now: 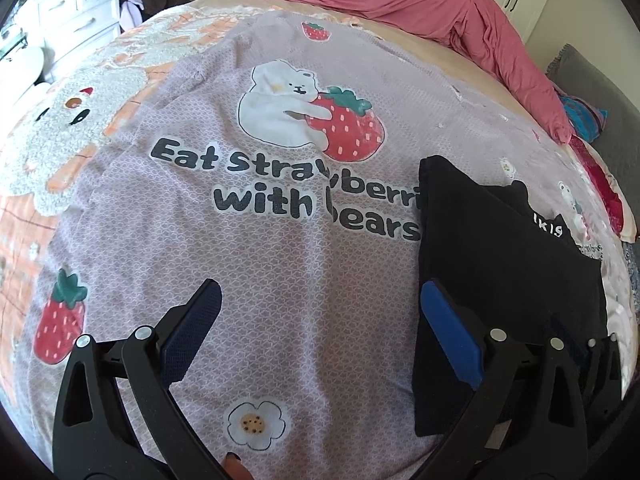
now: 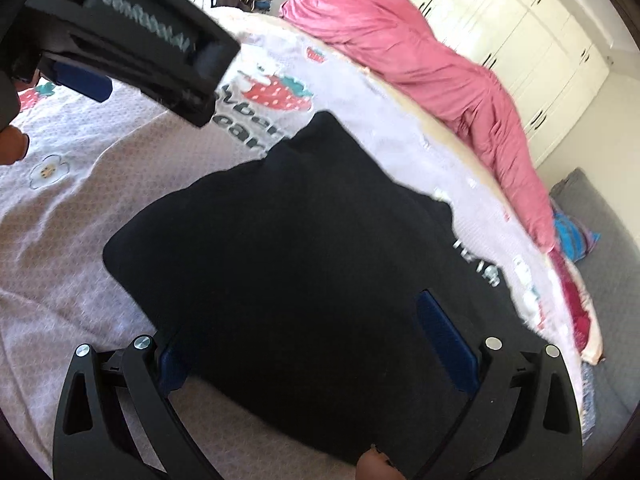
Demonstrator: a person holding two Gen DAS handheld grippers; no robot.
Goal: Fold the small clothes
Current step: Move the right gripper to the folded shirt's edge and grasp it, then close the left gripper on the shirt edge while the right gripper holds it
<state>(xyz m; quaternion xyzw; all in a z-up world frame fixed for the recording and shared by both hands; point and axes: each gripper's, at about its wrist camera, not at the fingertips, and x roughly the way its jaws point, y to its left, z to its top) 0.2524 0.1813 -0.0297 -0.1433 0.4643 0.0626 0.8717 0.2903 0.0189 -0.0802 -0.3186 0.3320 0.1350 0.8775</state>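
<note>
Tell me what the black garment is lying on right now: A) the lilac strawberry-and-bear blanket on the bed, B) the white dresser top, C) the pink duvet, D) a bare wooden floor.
A: the black garment lies flat on the lilac strawberry-and-bear blanket, covering the end of its printed lettering, while the pink duvet is heaped apart at the far edge of the bed.

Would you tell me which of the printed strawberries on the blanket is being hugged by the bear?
The large strawberry above the "Eat strawberries" lettering: the white bear wraps its arms around it. The upper small one and the lower-left one stand alone.
</note>
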